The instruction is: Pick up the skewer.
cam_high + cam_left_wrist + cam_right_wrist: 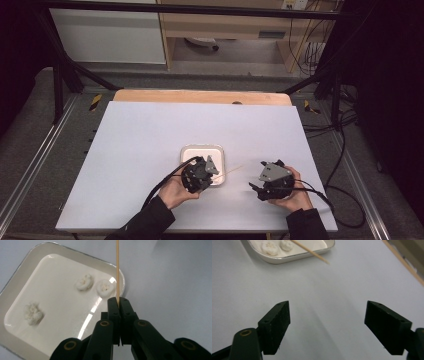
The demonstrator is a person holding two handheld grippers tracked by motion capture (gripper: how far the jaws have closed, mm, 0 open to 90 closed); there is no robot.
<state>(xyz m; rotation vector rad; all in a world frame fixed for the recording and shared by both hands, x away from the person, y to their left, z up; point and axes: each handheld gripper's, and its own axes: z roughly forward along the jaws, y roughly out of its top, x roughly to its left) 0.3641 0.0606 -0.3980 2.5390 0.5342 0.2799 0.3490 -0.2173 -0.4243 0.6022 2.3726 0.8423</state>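
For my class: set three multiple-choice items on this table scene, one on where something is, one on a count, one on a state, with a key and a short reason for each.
1. Where does the white tray sit?
A. on the white table top, by the left claw
B. on the floor
C. at the far wooden edge

2. How many white pieces lie in the tray?
A. one
B. three
C. six

3. How does the right claw stand?
A. shut on the skewer
B. shut on a white piece
C. open, with nothing between its jaws

Key:
1 A: the high view shows the tray on the table top, partly under the left claw.
2 B: the left gripper view shows three white pieces.
3 C: the right claw has its jaws wide apart over bare table, while the left claw pinches the skewer.
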